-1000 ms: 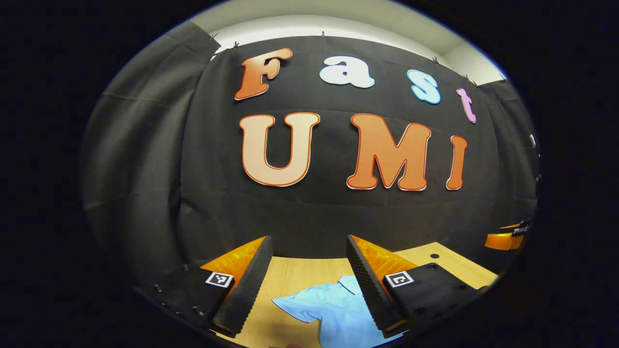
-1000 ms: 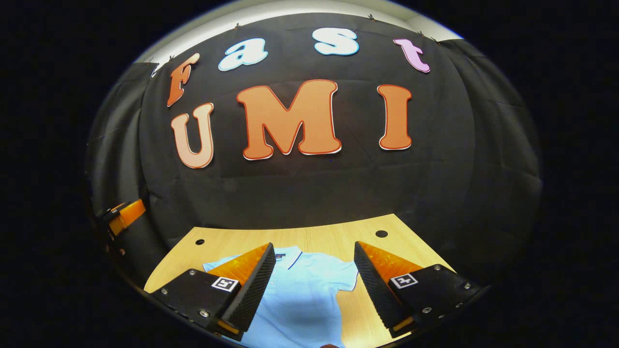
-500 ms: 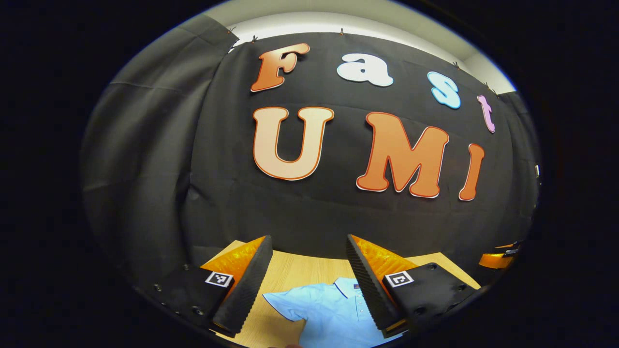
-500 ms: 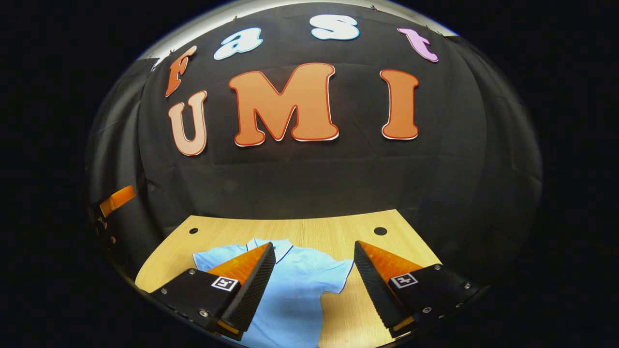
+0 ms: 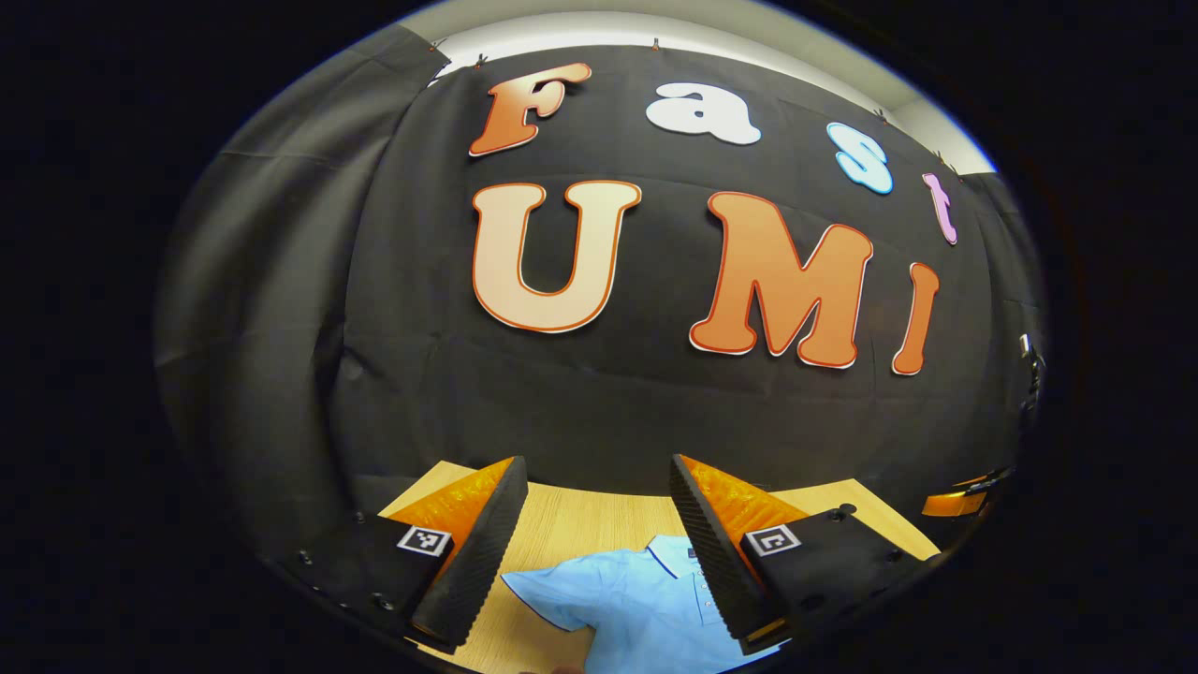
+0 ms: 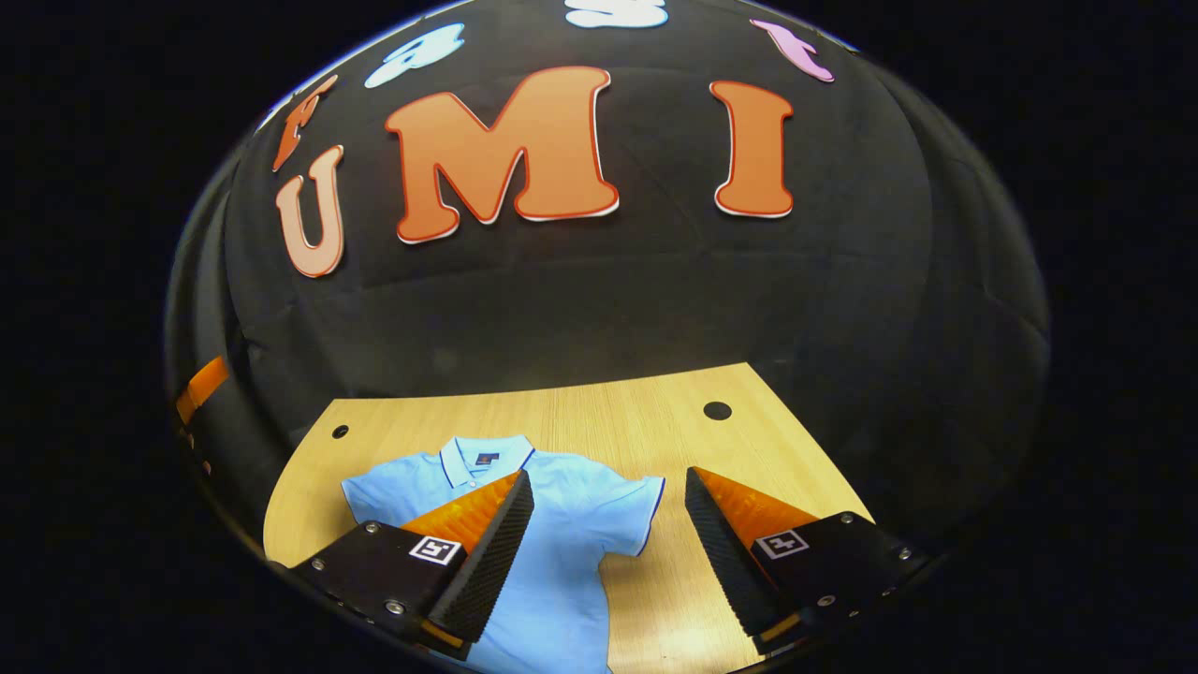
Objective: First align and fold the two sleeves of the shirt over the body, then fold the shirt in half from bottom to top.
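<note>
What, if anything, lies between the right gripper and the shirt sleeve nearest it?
Nothing visible does. In the right gripper view the right gripper hangs open above the shirt, and the sleeve lies flat on bare table between its fingers.

A light wooden surface [image 6: 599,412] lies ahead of and beneath the right hand-held gripper [image 6: 607,473]. Its far edge curves, and it meets the black cloth wall [image 6: 580,309] that rises behind it. A round dark hole [image 6: 717,410] sits in the surface ahead and to the right of this hand-held gripper. A smaller hole [image 6: 340,432] sits ahead and far to its left. Ahead of the left hand-held gripper [image 5: 595,461], high up, a pale wall strip [image 5: 655,26] runs above the cloth. Small clips [image 5: 655,44] pin the cloth's top edge.
</note>
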Motion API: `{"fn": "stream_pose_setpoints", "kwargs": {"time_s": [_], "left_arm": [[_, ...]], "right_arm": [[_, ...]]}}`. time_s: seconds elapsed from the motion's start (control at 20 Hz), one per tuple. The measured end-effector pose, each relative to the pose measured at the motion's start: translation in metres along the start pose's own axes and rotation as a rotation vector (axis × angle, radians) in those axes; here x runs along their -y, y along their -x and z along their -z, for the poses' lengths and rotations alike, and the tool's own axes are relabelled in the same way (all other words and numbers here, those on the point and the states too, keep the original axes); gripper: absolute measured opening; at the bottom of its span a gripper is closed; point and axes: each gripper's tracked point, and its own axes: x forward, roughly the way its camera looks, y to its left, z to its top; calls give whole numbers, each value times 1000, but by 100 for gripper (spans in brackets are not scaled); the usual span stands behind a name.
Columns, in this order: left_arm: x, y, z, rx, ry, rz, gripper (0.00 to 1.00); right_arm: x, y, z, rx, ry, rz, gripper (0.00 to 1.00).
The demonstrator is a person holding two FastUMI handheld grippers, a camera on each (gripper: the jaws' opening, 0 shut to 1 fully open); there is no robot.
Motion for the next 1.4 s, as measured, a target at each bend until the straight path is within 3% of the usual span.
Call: {"fn": "stream_pose_setpoints", "kwargs": {"time_s": [0.15,0.3,0.4,0.6,0.95,1.2,1.4], "left_arm": [[-12,-8,6,-18,0,-16,99],[-27,-16,15,-44,-4,-37,99],[-35,-19,19,-56,1,-47,98],[-56,-24,31,-80,13,-74,98],[-78,-28,47,-123,27,-106,99],[-83,-28,53,-142,26,-117,99],[-85,-27,54,-153,36,-129,100]], "right_arm": [[14,-47,23,-127,59,43,98],[18,-97,56,-340,76,48,99],[24,-122,73,-393,111,79,99],[33,-153,108,-544,58,97,99],[46,-174,160,-751,6,156,99],[43,-176,176,-824,-38,154,99],[35,-178,178,-829,-70,135,77]]}}
